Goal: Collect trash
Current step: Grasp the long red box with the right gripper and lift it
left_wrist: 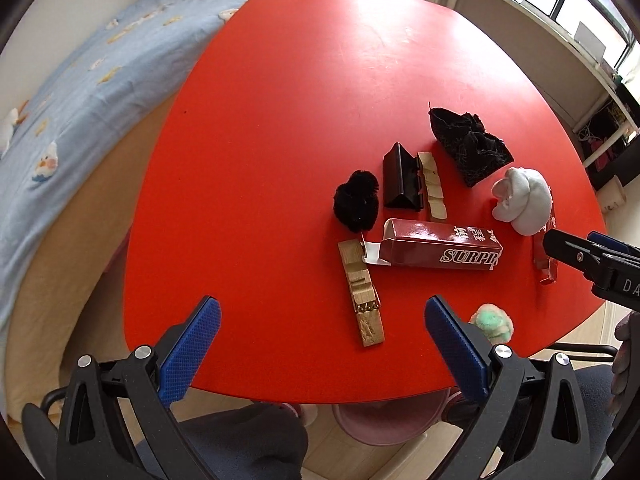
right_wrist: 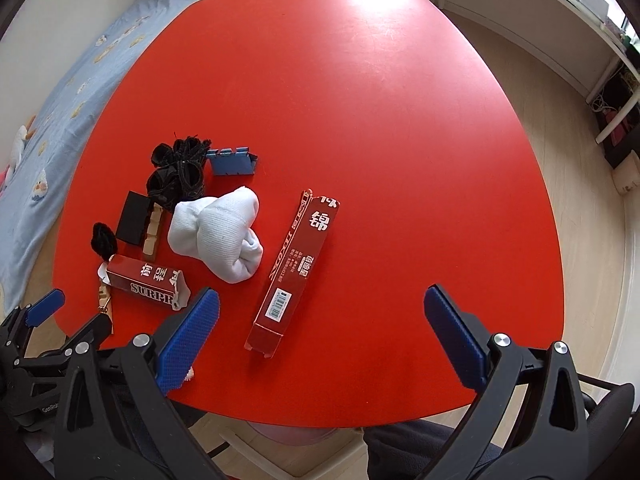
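Note:
Trash lies scattered on the red table. A dark red "SURPR" carton lies ahead of my left gripper, which is open and empty above the near edge. Around the carton are a tan cardboard insert, a black fluffy ball, a black folded box, black cloth, a white balled sock and a green-white pompom. My right gripper is open and empty, with a long flat red carton lying just ahead of it. The white sock is to its left.
A bed with a light blue duvet runs along the table's left side. A pink bin stands under the near edge, beside a person's knees and an office chair. A small blue folded card lies behind the black cloth. Shelves line the right wall.

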The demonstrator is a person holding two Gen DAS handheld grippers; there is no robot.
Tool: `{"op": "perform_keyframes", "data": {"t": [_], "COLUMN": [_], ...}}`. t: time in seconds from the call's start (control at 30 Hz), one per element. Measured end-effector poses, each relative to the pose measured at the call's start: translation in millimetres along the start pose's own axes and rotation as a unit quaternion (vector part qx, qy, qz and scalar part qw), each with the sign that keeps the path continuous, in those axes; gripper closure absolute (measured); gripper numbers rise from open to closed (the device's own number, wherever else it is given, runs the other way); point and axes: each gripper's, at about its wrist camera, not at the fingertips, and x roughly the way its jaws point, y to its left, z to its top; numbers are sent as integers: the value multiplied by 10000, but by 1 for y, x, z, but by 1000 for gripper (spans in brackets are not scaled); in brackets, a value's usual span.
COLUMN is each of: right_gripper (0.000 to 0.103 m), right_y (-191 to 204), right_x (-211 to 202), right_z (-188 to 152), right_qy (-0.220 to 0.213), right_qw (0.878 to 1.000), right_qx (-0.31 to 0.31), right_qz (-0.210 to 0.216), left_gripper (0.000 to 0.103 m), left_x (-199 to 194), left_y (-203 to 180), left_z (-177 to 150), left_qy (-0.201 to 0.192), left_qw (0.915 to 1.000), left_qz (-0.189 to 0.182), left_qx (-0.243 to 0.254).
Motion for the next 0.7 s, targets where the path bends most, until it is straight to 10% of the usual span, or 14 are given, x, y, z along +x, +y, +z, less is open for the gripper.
{"op": "perform_keyframes", "data": {"t": [0.43,0.7], "right_gripper": [3,50], "right_y": [4,10], "right_x": [20,9], "right_z": [-3,0], "right_qy": [59,-43], "right_qw": [9999,9995], "right_qx": [-50,-211], "right_qz": [-152,-226], "left_gripper": [6,60], "left_x": [10,-1], "left_y": [-3,-4], "left_z": [-4,-4], "left_qy": [-41,-175], "left_qw": [9997,9997], "left_qz": [243,167], "left_qx": [-94,56]}}
